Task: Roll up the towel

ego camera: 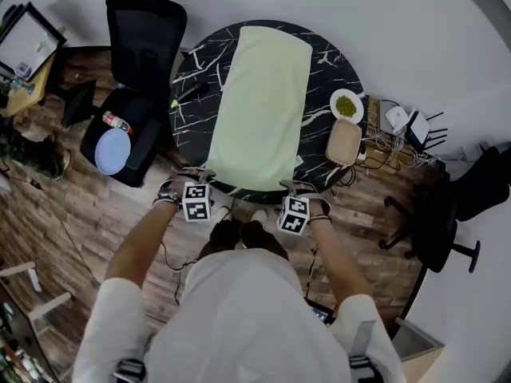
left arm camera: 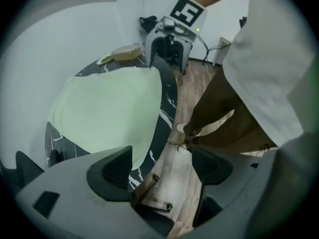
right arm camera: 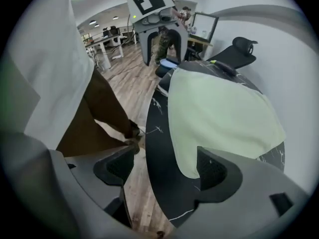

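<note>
Head view: a pale green towel [ego camera: 263,106] lies flat and unrolled on a round black marble-patterned bench [ego camera: 197,66]. It runs from the bench's 12 o'clock edge to its 6 o'clock edge, where the near end hangs slightly over the rim. The left hand-held gripper [ego camera: 204,176] sits just beside the towel's near corner at 7 o'clock, and the right hand-held gripper [ego camera: 288,186] sits just beside the other near corner at 5 o'clock. At the towel's 3 o'clock a white plate [ego camera: 346,104] of green bits and a tan tray [ego camera: 344,142] lie on the bench. A black office chair [ego camera: 136,46] stands at the bench's 9 o'clock on the wooden floor [ego camera: 72,214].

Left gripper view: the jaws stand wide apart and grip nothing. Between them show the floor and the bench rim. The towel's near corner lies at 10 o'clock, just behind the left-side jaw.

Right gripper view: these jaws are also spread apart and grip nothing. The dark bench edge and the floor show in the gap, and the towel's rounded corner lies at 2 o'clock, close against the right-side jaw.
</note>
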A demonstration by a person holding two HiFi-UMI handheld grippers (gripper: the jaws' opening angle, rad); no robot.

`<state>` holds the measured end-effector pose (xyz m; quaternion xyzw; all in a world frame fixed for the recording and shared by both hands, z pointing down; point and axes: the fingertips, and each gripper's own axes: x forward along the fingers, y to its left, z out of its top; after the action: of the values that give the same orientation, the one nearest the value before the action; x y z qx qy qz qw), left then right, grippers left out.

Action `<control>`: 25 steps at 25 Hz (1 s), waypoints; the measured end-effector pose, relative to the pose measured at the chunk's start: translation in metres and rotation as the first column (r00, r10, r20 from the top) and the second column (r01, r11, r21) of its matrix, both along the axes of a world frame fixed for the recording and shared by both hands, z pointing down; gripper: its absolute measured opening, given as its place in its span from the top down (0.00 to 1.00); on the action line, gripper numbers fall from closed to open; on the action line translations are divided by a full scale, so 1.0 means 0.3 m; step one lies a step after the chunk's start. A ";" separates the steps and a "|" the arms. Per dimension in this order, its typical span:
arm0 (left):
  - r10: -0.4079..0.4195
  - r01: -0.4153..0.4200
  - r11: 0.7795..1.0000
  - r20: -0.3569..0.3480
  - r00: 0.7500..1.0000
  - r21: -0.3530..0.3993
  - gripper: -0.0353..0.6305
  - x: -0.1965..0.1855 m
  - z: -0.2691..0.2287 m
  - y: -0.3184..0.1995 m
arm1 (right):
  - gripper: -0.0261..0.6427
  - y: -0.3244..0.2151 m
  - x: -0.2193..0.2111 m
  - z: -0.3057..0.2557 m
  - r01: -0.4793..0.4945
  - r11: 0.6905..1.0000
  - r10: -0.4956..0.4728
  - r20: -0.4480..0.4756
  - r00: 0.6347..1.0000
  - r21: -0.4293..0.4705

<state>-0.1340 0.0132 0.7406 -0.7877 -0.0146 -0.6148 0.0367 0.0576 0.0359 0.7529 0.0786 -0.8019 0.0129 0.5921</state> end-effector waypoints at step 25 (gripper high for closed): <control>0.033 -0.039 0.997 0.109 0.994 0.060 0.71 -0.040 0.138 -0.052 | 0.71 0.047 0.051 0.086 -0.043 0.996 0.053 -0.128 0.990 0.081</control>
<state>-0.1461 -0.0024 0.7818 -0.7515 -0.0117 -0.6557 0.0714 0.0729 0.0502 0.7786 0.1216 -0.7594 -0.0091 0.6391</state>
